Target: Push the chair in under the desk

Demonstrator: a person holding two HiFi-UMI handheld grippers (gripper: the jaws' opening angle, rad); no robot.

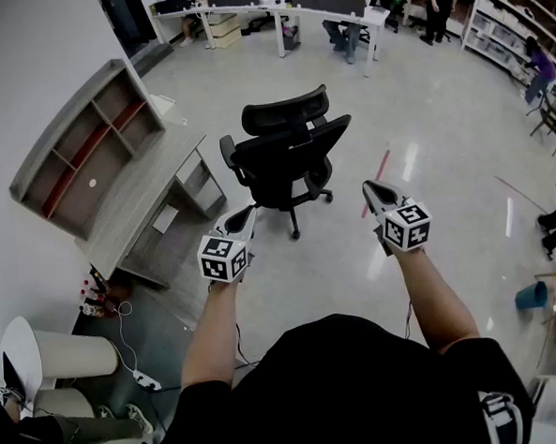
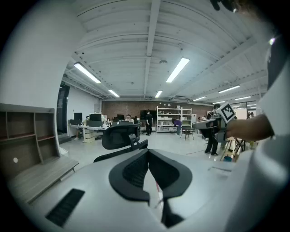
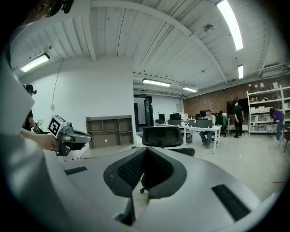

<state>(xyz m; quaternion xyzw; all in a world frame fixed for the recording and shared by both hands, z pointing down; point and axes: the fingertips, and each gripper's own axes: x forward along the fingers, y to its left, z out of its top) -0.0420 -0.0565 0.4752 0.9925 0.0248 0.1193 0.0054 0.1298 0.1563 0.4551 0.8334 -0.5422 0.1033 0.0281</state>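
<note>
Though near desk point(image 1: 131, 202), chair point(image 1: 288, 159) (upright) back-to-person point(image 1: 363, 389).

Open office, desks point(image 1: 371, 15) with monitors point(image 1: 321, 0), shelving point(image 1: 513, 26)

The left gripper point(image 2: 148, 153) has its jaws pressed together with nothing between them. Just beyond stands the black chair point(image 2: 118, 136). The desk point(image 2: 38, 174) sits at left, and the right gripper point(image 2: 199, 123) hovers at right.

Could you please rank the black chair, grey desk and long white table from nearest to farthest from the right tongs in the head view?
1. Black chair, ahead-left of the right tongs.
2. Grey desk, farther off at left.
3. Long white table, far end.
</note>
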